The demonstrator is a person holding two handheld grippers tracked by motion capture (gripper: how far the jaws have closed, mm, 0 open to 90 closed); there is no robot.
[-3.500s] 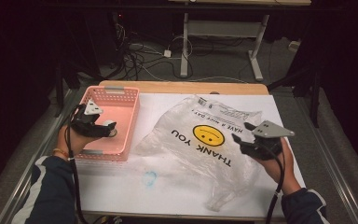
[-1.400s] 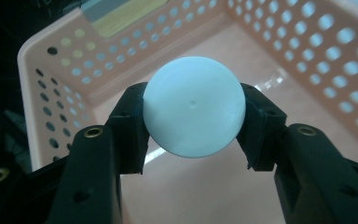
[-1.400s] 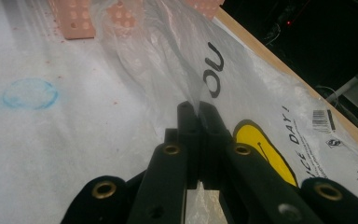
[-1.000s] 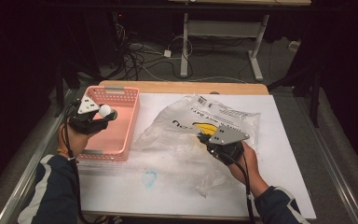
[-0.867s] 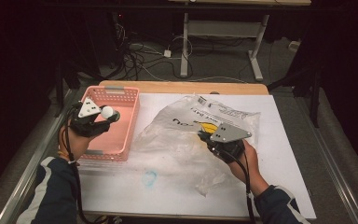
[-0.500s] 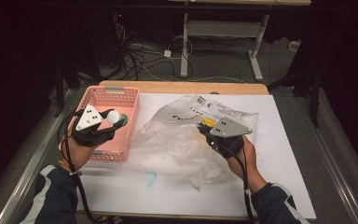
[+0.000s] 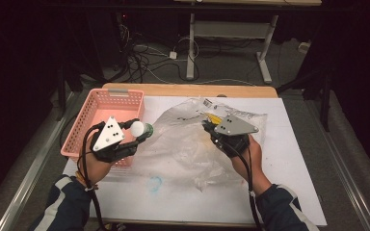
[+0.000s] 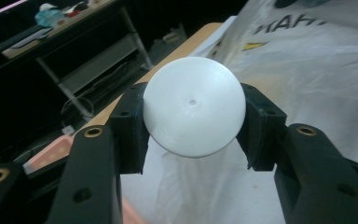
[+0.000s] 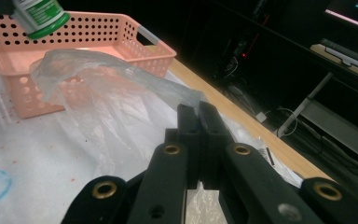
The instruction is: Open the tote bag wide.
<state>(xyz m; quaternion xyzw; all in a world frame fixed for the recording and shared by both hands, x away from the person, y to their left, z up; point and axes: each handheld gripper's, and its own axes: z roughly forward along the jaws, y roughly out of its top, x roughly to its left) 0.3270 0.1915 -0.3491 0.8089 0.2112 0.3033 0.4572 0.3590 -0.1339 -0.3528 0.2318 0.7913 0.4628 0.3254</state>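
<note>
We have the bottle [image 7: 141, 130] clamped in the left gripper [image 7: 137, 137], white cap facing the camera, hanging between the pink basket [image 7: 94, 117] and the plastic bag [image 7: 183, 144]. The right gripper [image 9: 198, 116] is pinched tight on the bag's upper layer. To do this well, we should lift that layer higher so the mouth gapes, then slide the bottle in base first.

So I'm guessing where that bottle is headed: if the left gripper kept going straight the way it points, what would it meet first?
Most likely the clear plastic bag: beyond the white-capped bottle clamped in the left gripper, the bag lies directly ahead, though depth is hard to judge.
</note>
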